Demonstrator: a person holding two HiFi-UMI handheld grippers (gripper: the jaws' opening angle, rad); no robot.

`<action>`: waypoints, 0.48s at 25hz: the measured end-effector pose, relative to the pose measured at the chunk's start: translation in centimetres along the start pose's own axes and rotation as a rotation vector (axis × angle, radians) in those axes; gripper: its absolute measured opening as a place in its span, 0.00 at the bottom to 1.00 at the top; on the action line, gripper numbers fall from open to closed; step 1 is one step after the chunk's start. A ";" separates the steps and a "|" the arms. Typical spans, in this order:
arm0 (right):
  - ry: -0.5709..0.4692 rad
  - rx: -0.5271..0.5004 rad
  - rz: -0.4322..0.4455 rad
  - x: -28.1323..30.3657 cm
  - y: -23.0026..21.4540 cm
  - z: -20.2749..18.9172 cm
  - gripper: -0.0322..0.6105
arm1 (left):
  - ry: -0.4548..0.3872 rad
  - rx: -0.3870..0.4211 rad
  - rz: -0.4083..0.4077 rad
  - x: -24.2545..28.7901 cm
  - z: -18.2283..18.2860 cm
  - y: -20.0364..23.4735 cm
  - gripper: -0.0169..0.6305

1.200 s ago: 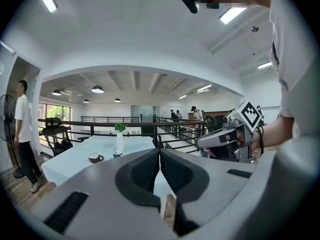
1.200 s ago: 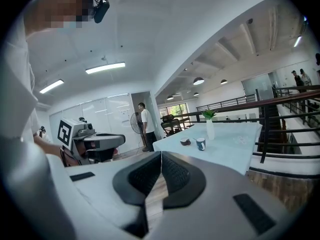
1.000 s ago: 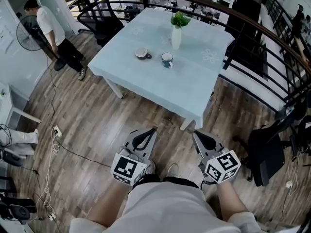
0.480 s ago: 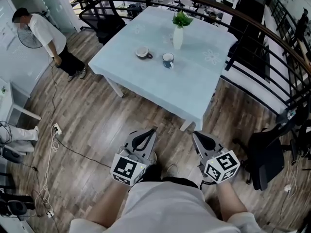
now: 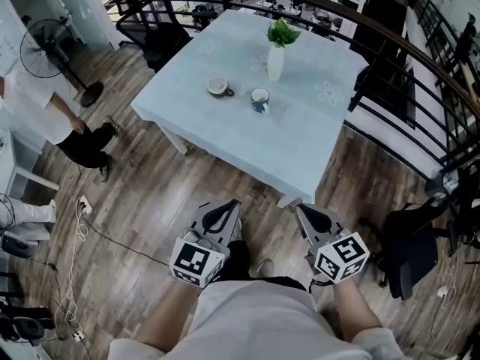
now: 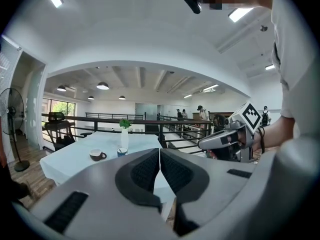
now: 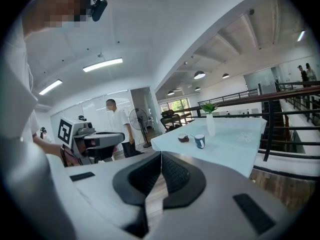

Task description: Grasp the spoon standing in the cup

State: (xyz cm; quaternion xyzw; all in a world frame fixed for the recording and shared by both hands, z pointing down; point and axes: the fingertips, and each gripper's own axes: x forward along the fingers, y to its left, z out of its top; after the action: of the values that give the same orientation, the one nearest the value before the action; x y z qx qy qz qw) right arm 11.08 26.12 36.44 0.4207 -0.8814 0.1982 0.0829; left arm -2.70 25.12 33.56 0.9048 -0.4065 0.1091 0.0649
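Wood floor lies under the left gripper (image 5: 232,203) and right gripper (image 5: 302,210); both have their jaws shut tight on nothing and are held low by the holder's waist, pointing at the table (image 5: 225,130). The table has come only a tiny bit closer, and a person (image 5: 45,118) at the side has walked on. So the cup (image 5: 259,98) with the spoon (image 7: 193,136) standing in it is still far off, and the grab has not started.

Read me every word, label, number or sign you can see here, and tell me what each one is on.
No readable text anywhere.
On the left gripper, the cube: a black-and-white square marker, no letters.
On the right gripper, the cube: the same kind of marker, no letters.
On the cup on the table: too small to tell any print.
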 end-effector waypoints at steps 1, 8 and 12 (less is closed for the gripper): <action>0.003 -0.002 -0.002 0.7 -0.3 0.2 0.08 | -0.001 -0.001 -0.003 0.4 0.1 0.7 0.06; 0.013 0.018 -0.031 7.4 -2.7 1.8 0.09 | 0.008 -0.011 -0.026 4.4 0.0 7.4 0.06; 0.026 0.024 -0.036 11.4 -4.1 2.9 0.09 | 0.022 -0.019 -0.036 6.9 0.0 11.3 0.06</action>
State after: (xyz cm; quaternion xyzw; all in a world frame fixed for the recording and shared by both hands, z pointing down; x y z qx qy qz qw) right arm 7.11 14.53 38.46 0.4350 -0.8700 0.2126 0.0928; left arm -6.72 12.67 35.63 0.9101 -0.3903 0.1139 0.0798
